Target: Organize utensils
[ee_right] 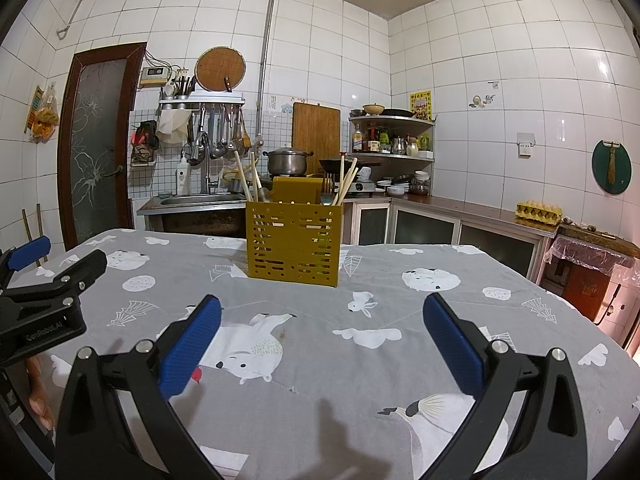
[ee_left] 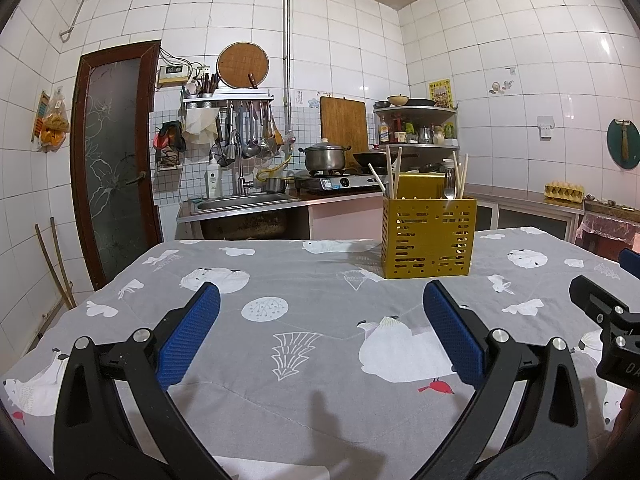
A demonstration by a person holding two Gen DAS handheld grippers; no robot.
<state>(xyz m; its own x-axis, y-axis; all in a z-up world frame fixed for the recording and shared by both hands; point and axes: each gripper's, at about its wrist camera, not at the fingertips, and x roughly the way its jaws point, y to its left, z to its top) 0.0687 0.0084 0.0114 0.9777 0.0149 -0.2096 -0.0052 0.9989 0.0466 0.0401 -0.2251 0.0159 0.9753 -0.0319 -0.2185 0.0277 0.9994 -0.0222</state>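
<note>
Upright yellow slotted caddy (ee_left: 429, 236) with chopsticks (ee_left: 393, 170) and fork (ee_left: 449, 185)

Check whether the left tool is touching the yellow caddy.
Apart. The left wrist view shows the left tool open over the tablecloth, with bare cloth between its fingertips and the caddy.

A lived-in home kitchen, no doubt about it. White tiled walls (ee_left: 344, 40) run right up to the ceiling. Steel sink (ee_left: 240, 200) with a tall tap at the back left, ladles and spatulas (ee_left: 252, 136) hanging from a rack above it. Beside that, a lidded pot (ee_left: 324, 156) sits on a gas stove (ee_left: 340, 182), with a wooden chopping board (ee_left: 343, 124) leaning on the wall behind. Corner shelves (ee_right: 392, 136) carry sauce bottles and bowls. Egg tray (ee_right: 538, 213) on the side counter, and a frosted glass door (ee_left: 114, 160) at left. Up front, a bear-print cloth (ee_right: 360, 360) covers the worktop.
</note>
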